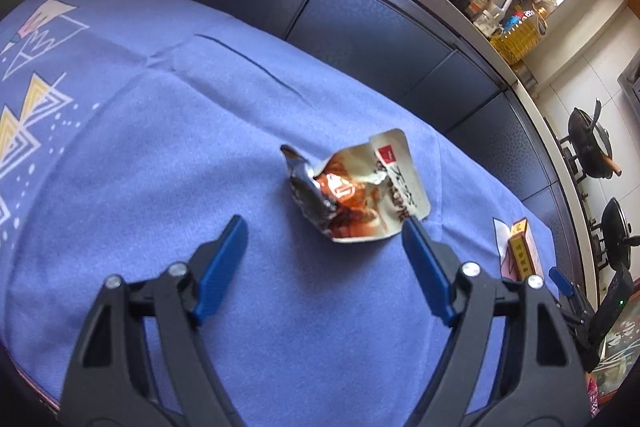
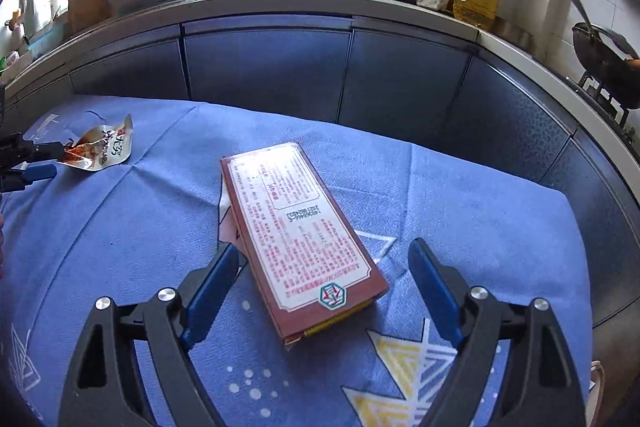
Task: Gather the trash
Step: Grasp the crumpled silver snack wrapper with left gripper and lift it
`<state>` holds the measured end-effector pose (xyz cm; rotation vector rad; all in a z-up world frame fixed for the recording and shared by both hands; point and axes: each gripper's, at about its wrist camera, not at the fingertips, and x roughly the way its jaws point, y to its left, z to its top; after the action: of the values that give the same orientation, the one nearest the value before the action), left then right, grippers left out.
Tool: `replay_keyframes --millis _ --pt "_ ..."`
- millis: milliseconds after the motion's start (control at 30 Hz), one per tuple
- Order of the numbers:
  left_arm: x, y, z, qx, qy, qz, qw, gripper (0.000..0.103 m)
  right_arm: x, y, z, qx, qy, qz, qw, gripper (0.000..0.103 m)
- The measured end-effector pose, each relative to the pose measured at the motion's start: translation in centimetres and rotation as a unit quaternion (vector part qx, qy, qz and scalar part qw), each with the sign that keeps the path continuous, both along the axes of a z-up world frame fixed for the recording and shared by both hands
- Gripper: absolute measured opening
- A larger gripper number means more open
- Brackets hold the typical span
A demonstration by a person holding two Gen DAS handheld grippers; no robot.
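A crumpled snack wrapper (image 1: pixel 356 187) is seen lying on the blue cloth (image 1: pixel 160 147) of the tabletop, just ahead of the left claw (image 1: pixel 324 227), whose jaws are spread wide with nothing gripped; its right fingertip is just at the wrapper's edge. A flat red-and-white box (image 2: pixel 300 227) lies well apart from the wrapper on the same cloth. It is flanked by the right claw (image 2: pixel 324 251), also held wide and empty. Dark cabinet doors (image 2: pixel 264 67) are seen behind.
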<state>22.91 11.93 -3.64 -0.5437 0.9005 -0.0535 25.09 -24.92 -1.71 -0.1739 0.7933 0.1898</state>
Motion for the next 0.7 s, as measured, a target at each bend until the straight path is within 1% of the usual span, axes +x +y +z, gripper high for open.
replay_keyframes --millis 100,133,167,200,233,267,300,333,467,533,700 --pt "0.7 0.0 0.0 -0.001 0.000 0.006 1.0000 0.076 1.0 0.1 -0.7 0.005 0.015 0.001 1.000 0.086" --pt "0.8 -0.1 0.0 0.001 -0.001 0.008 1.0000 0.071 1.2 0.3 -0.9 0.005 0.022 0.000 1.000 0.086" --pt "0.9 -0.2 -0.1 0.004 -0.001 0.006 1.0000 0.063 1.4 0.5 -1.2 0.009 0.034 0.001 0.999 0.086" --pt "1.2 -0.4 -0.3 0.003 0.004 -0.001 1.0000 0.040 1.5 0.6 -1.5 0.017 0.045 0.003 0.999 0.086" --pt "1.4 -0.6 -0.5 0.004 0.006 -0.005 1.0000 0.032 1.5 0.7 -1.7 0.022 0.053 0.003 0.998 0.083" --pt "1.3 -0.7 -0.5 0.008 0.001 -0.004 1.0000 0.032 1.2 0.9 -1.9 0.020 0.055 0.000 0.998 0.080" --pt "1.3 -0.9 -0.6 0.009 0.000 -0.008 0.9999 0.029 1.0 1.1 -2.0 0.013 0.053 -0.002 0.999 0.073" --pt "1.1 -1.1 -0.6 0.008 -0.003 -0.012 0.9999 0.028 0.6 1.2 -2.0 0.011 0.048 0.000 0.999 0.072" --pt "-0.1 -1.7 -0.5 0.011 -0.013 -0.024 0.9996 0.026 -1.6 1.5 -1.3 0.021 0.030 0.009 0.999 0.069" --pt "-1.2 -2.2 -0.2 0.010 -0.019 -0.033 0.9992 0.023 -3.2 1.9 -0.7 0.028 0.021 0.018 0.999 0.068" --pt "-4.6 -4.4 0.6 0.037 -0.042 -0.062 0.9965 0.015 -8.0 2.8 -0.1 0.058 0.021 0.030 0.998 0.066"
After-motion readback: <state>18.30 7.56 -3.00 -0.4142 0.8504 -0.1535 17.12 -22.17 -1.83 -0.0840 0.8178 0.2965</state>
